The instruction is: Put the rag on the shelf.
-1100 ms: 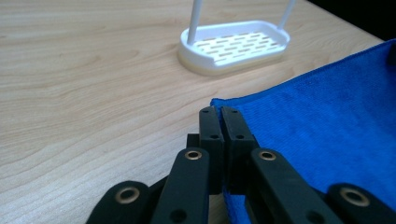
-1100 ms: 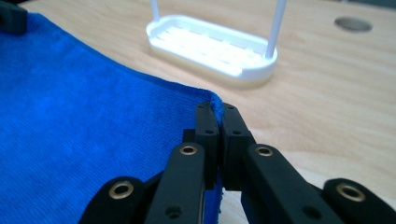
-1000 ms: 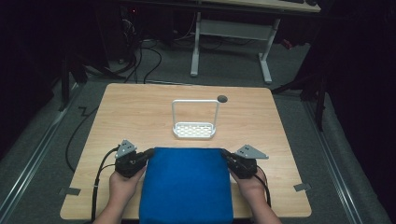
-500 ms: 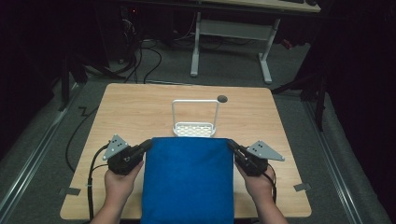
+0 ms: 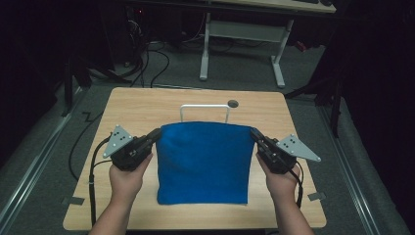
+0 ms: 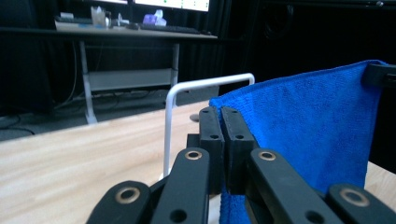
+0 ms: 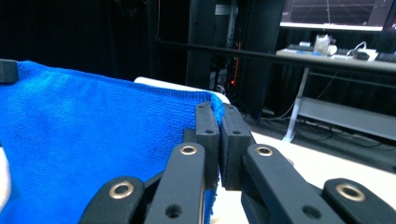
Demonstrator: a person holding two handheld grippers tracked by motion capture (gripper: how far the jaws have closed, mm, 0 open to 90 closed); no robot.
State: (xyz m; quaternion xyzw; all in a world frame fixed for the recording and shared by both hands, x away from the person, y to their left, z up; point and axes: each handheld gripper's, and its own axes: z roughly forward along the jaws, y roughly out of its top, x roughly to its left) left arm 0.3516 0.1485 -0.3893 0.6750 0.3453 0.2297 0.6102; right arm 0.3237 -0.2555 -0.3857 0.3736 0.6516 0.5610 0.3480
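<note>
A blue cloth (image 5: pixel 203 164) hangs stretched between my two grippers, its lower edge resting near the table's front. My left gripper (image 5: pixel 155 134) is shut on its upper left corner; the left gripper view shows the black jaws pinching the blue cloth (image 6: pixel 303 126). My right gripper (image 5: pixel 254 134) is shut on the upper right corner, and the blue cloth (image 7: pixel 93 140) spreads leftward from the jaws in the right gripper view. A white wire rack (image 5: pixel 204 108) stands just behind the cloth's top edge, with its base hidden. The white wire rack (image 6: pixel 173 100) rises beside the left jaws.
The wooden table (image 5: pixel 142 105) has a small round hole (image 5: pixel 233 104) near its far edge. Behind the table stands a desk with white legs (image 5: pixel 278 58), and cables lie on the floor. Tape marks sit near the table's front corners.
Both grippers have lifted the cloth's top edge and carried it away from the person, toward the rack. The cloth now hides the rack's base.
</note>
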